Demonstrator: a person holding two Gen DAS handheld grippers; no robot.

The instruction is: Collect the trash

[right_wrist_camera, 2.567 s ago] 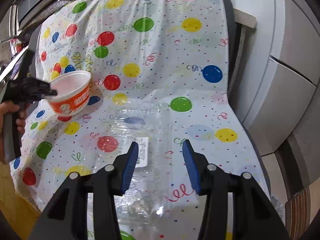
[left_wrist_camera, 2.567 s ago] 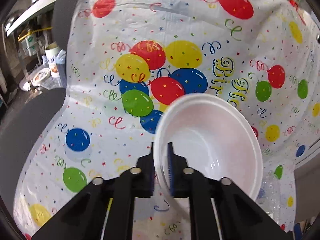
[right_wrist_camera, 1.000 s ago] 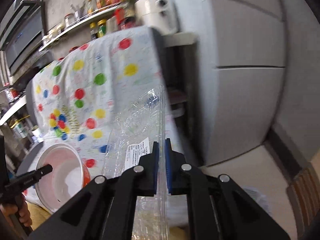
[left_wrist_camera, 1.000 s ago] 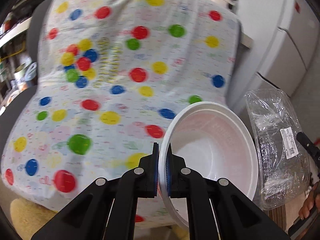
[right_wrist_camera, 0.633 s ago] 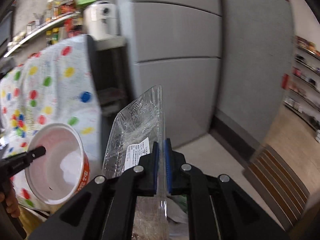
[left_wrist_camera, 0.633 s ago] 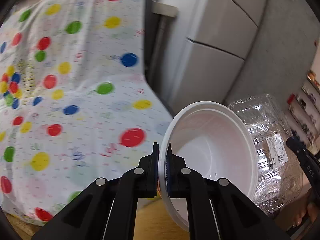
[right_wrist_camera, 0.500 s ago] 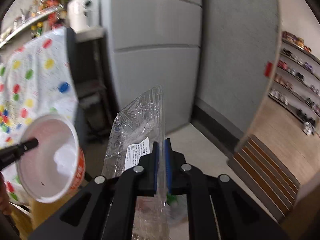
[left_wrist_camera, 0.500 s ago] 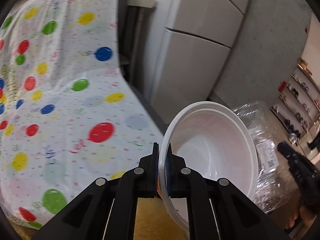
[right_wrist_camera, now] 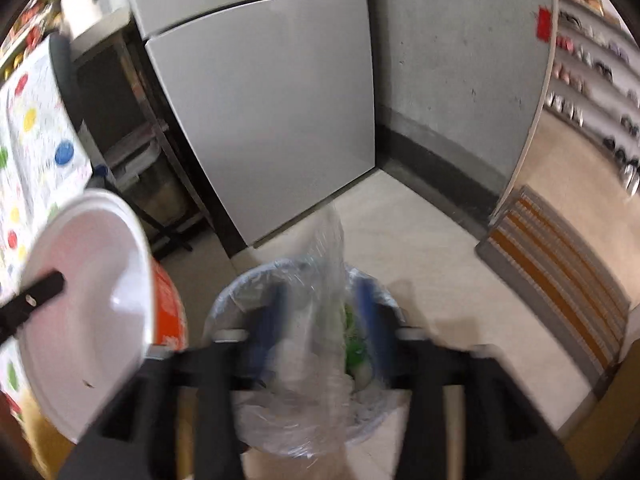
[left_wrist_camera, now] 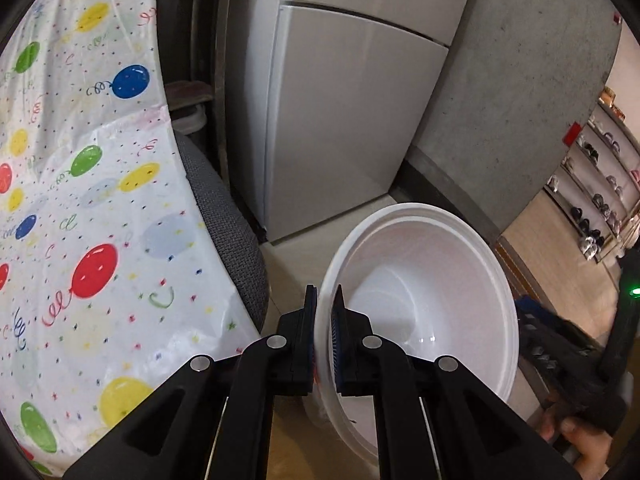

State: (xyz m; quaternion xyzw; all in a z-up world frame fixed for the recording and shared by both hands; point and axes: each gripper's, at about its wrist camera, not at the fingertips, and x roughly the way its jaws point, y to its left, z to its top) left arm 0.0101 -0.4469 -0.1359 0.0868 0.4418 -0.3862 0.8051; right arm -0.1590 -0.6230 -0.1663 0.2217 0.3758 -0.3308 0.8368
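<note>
My left gripper (left_wrist_camera: 325,312) is shut on the rim of a white bowl (left_wrist_camera: 424,304) with an orange outside; the bowl also shows in the right wrist view (right_wrist_camera: 88,304), held in the air left of the bin. My right gripper (right_wrist_camera: 320,316) is open, blurred by motion, right above a round bin lined with a clear bag (right_wrist_camera: 236,300). The clear plastic container (right_wrist_camera: 324,280) hangs loose between its spread fingers, dropping into the bin. The right gripper also shows at the right edge of the left wrist view (left_wrist_camera: 560,344).
A grey fridge (right_wrist_camera: 272,92) stands behind the bin. The chair with the balloon-print cover (left_wrist_camera: 80,200) is at the left. A striped mat (right_wrist_camera: 560,272) lies on the floor at the right, with shoe shelves (right_wrist_camera: 592,60) beyond.
Both grippers swung away from the chair to the bin on the floor. My right gripper opened and let go of the clear container. The left stays shut on the bowl.
</note>
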